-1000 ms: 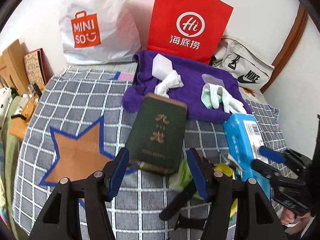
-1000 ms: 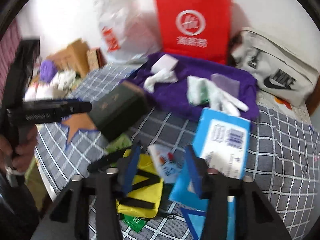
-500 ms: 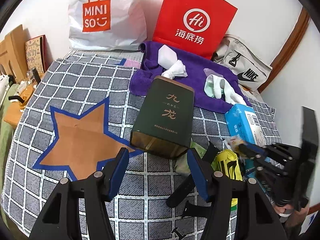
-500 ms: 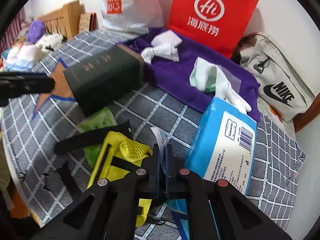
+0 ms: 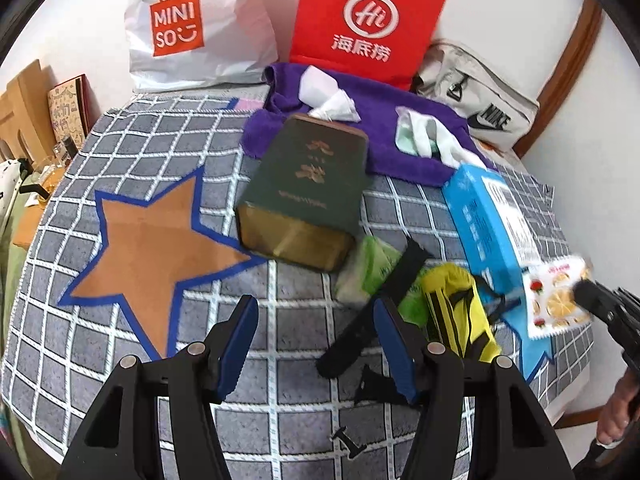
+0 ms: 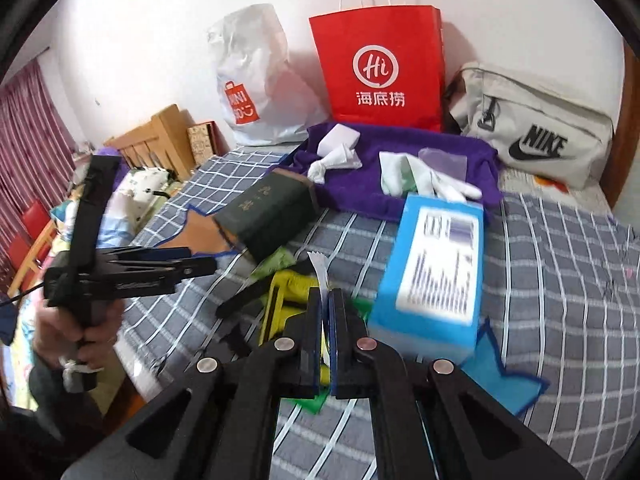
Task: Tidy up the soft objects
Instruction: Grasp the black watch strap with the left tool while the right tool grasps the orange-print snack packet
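Right gripper has clamped the fruit-print packet and lifted it off the pile.

The right gripper (image 6: pixel 325 312) had its jaws apart a second ago; they have just been closing and now pinch the thin packet (image 5: pixel 558 298), held in the air beside the blue pack (image 6: pixel 436 268). The left gripper (image 5: pixel 316 344) hangs with jaws apart and empty over the checked bed cover (image 5: pixel 280 392), nearer the yellow pouch (image 5: pixel 460 312) than before. Beyond lie the green box (image 5: pixel 308 188) and purple towel (image 5: pixel 404 152), probably the packet's destination.
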`<action>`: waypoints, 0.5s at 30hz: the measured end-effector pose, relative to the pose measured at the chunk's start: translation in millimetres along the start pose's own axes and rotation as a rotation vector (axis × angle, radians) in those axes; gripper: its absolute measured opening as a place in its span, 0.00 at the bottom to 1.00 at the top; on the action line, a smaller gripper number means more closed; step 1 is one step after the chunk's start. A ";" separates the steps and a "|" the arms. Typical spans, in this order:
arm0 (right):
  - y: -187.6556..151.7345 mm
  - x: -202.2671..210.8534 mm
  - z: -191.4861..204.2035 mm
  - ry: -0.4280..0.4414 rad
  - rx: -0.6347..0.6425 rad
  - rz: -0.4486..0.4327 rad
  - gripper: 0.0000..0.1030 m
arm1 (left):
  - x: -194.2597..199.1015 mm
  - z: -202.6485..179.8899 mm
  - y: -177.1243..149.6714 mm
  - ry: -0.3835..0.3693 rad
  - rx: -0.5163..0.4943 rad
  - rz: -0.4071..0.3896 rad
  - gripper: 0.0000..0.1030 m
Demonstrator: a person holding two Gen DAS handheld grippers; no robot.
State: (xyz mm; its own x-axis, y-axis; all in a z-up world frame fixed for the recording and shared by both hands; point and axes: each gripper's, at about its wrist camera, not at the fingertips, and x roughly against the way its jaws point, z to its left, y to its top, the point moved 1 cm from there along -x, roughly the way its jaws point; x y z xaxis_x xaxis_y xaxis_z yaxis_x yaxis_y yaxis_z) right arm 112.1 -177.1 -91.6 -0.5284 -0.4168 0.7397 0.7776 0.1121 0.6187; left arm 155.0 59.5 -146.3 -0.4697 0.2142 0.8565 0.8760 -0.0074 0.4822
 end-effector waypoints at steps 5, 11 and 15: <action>-36.0 -1.3 -25.1 0.006 -0.069 0.065 0.03 | -9.2 -10.0 -14.7 0.004 -0.044 0.013 0.56; -66.3 -27.3 -65.4 0.011 -0.157 0.159 0.04 | -22.5 -27.8 -18.5 0.021 -0.144 -0.002 0.56; -72.4 -33.9 -84.1 0.009 -0.195 0.162 0.12 | -36.7 -41.0 -15.2 0.036 -0.211 0.011 0.56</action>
State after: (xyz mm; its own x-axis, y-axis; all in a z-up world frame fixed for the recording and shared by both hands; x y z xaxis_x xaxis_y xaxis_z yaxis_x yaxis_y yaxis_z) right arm 102.3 -246.9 -183.7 -0.3892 -0.4157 0.8221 0.9034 0.0022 0.4288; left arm 154.4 11.7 -177.4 -0.4673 0.1779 0.8660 0.8404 -0.2149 0.4976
